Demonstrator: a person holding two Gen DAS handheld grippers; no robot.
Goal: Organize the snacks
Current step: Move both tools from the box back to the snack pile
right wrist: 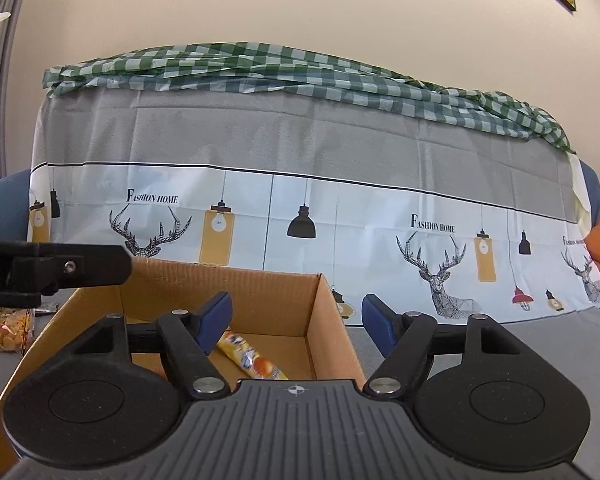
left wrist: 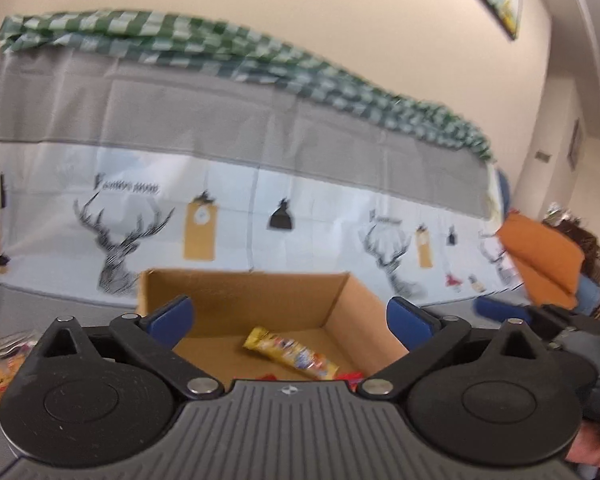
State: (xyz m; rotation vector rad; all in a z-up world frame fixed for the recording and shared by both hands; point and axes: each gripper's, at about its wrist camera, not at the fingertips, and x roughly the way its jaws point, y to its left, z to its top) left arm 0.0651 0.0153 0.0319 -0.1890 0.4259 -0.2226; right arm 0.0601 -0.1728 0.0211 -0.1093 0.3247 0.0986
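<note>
Grey tabletop (right wrist: 480, 344): box (right wrist: 324, 304) holding one yellow pack (right wrist: 252, 362); chips (right wrist: 8, 330) lower left still outside; both grippers (left wrist: 290, 318) (right wrist: 296, 316) spread, empty.

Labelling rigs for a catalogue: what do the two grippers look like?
Both the left gripper and right gripper match: blue fingers on black linkage arms with silver pivot pins, round black discs either side, and a ribbed grey body bearing a small crosshair mark.
</note>
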